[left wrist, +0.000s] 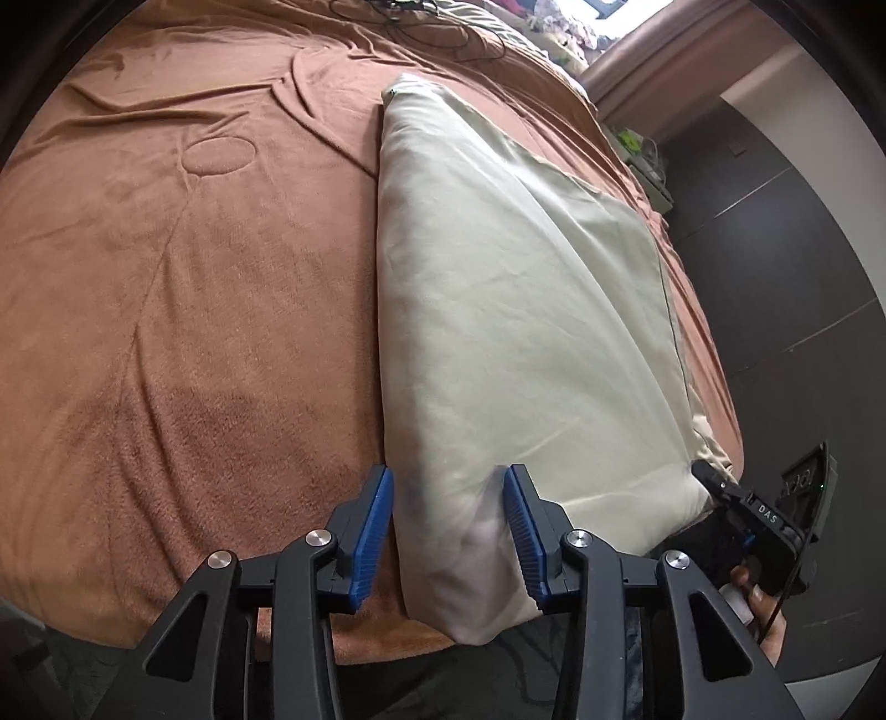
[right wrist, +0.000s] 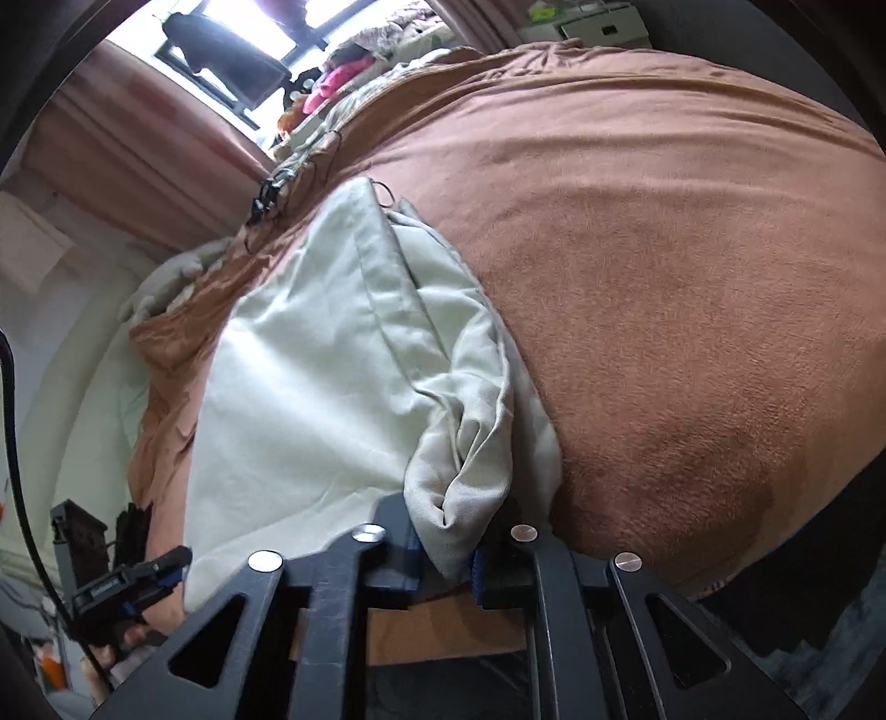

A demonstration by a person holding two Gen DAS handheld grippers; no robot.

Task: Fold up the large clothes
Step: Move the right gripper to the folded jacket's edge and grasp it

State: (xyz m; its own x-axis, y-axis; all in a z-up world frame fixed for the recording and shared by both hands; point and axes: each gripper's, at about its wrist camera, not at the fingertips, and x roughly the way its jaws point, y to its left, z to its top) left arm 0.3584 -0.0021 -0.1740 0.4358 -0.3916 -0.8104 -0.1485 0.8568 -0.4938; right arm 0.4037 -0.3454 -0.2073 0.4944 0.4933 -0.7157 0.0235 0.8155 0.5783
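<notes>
Brown fleece blanket (left wrist: 183, 310) covers the whole bed, creased toward its far end, with a round dent pressed into the nap. On it lies a large pale cream-green cloth (left wrist: 498, 310), folded into a long band that runs from the near edge of the bed away toward the far end; one long fold forms its left side in the left wrist view, and a dark seam line runs along its right side.

A left gripper (left wrist: 448, 531) with blue ribbed pads straddles the near left corner of the cloth. The corner sits between its jaws, which stand moderately apart; the left pad lies against the fold, but I cannot tell whether the right pad presses the fabric.

Seen from its own camera, the right gripper (right wrist: 448, 554) is nearly closed and pinches a bunched, doubled-over corner of the same cloth at the near edge of the bed. From the left wrist view it shows at the cloth's near right corner, with part of a hand (left wrist: 761, 603) behind it.

Thin black cables (left wrist: 443, 33) lie tangled on the blanket beyond the cloth's far end. Pink curtains (right wrist: 138, 149) hang beside a bright window (right wrist: 249, 33), and a heap of mixed clothing (right wrist: 343, 72) lies at the far end of the bed. Dark floor tiles (left wrist: 775, 266) show beside the bed.
</notes>
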